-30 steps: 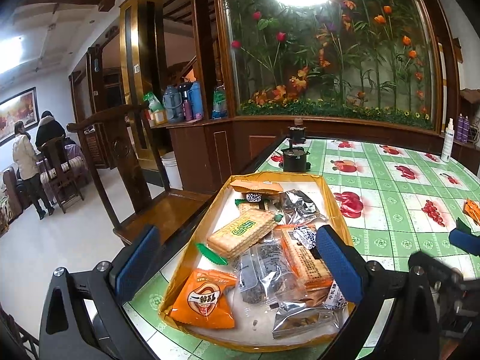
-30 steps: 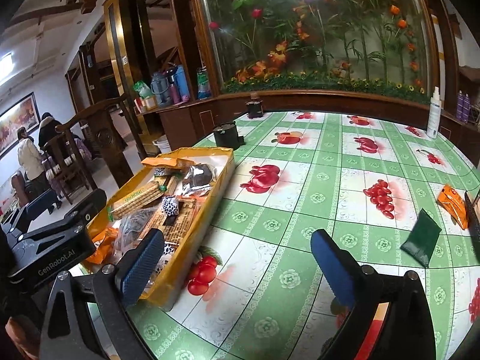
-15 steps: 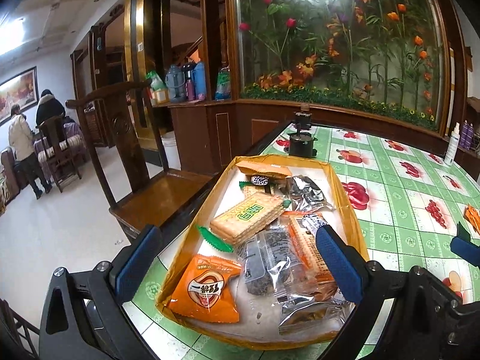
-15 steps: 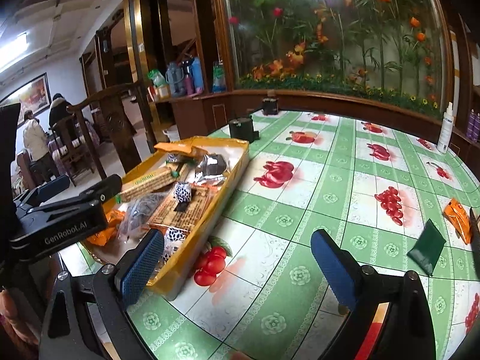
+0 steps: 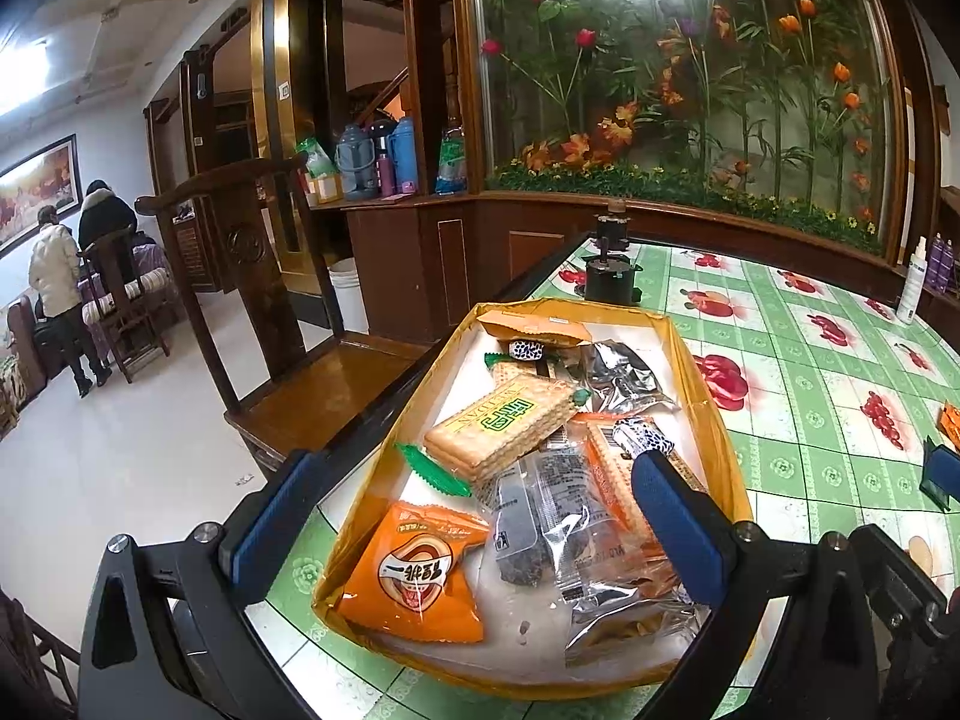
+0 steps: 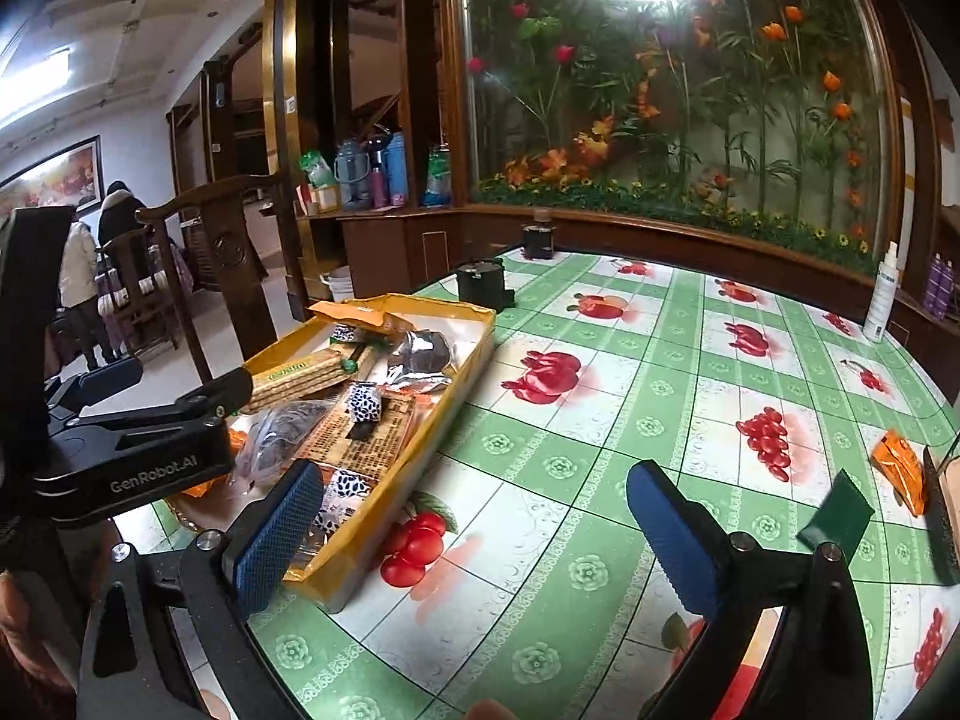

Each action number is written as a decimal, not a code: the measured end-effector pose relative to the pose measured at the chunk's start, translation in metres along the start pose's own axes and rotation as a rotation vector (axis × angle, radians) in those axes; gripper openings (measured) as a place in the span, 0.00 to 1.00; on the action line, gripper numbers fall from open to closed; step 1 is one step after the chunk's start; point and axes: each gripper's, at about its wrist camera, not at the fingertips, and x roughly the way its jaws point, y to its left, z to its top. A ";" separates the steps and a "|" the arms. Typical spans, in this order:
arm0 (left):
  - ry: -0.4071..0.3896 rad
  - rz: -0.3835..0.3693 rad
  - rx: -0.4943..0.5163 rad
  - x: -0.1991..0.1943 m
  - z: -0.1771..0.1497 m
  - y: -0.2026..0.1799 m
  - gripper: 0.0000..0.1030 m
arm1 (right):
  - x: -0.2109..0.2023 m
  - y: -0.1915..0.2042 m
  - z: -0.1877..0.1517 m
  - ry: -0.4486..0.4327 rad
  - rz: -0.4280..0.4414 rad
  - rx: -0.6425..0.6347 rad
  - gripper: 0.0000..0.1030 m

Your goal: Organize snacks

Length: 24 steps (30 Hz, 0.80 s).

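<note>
Left hand-held gripper point(image 5: 474, 516) spread wide above snack tray point(image 5: 714, 420), right hand-held gripper point(image 6: 474, 531) spread, empty.

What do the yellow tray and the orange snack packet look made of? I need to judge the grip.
The yellow tray looks like thin glossy card or plastic; its wall bows slightly. The orange snack packet looks like crinkly printed plastic film, puffed and creased, with a sealed edge.

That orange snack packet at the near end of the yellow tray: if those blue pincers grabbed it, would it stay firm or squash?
The orange foil snack packet looks puffed and creased, so it would probably squash and crinkle. Its glossy film may slip between the pads. It seems light for its size, and lies flat in the yellow tray, so it is unlikely to roll.
</note>
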 end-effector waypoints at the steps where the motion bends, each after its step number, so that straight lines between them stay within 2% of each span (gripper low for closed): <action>1: 0.003 0.002 0.000 0.001 0.000 0.000 1.00 | 0.001 0.001 0.000 0.007 -0.002 -0.004 1.00; 24: 0.058 0.062 0.002 0.014 -0.005 0.006 1.00 | 0.002 0.005 -0.003 0.019 0.028 -0.006 1.00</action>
